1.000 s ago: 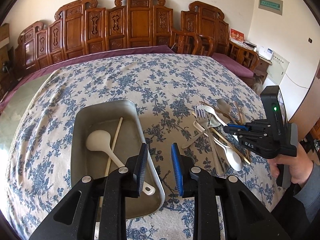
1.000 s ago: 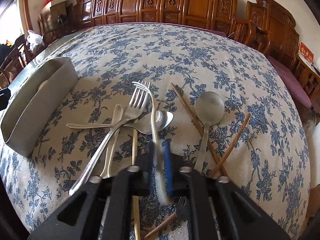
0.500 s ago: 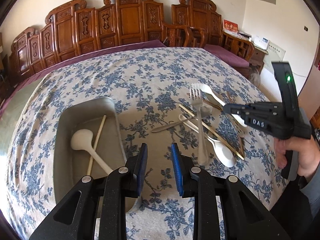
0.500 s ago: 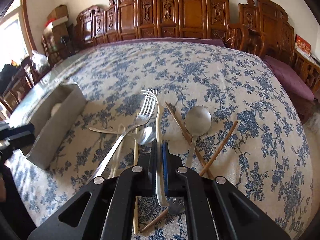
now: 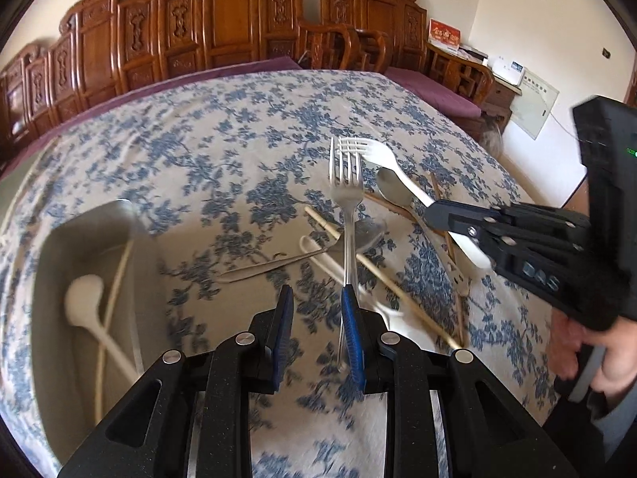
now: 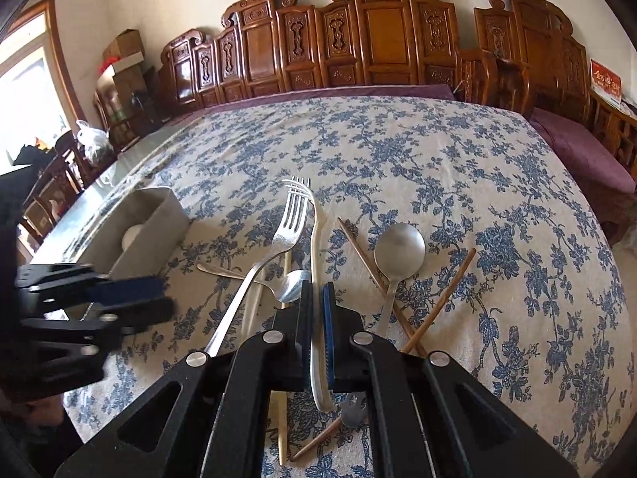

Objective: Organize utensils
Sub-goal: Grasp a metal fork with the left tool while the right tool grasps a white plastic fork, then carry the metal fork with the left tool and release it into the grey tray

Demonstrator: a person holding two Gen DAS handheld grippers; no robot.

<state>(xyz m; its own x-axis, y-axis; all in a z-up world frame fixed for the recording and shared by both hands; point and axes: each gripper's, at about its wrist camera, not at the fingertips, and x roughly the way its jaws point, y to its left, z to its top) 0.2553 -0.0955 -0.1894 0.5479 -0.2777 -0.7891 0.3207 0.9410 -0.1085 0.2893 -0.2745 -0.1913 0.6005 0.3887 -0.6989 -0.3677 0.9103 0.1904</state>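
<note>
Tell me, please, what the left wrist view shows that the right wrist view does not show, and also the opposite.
Only the left wrist view shows the inside of the metal tray: a white ladle and a pale chopstick lie in it. It also shows the hand that carries the right gripper.

Only the right wrist view shows the cardboard boxes near the window, and the whole large metal spoon.

Both show the white plastic fork held in the right gripper, the metal fork, the brown chopsticks and the floral tablecloth.
</note>
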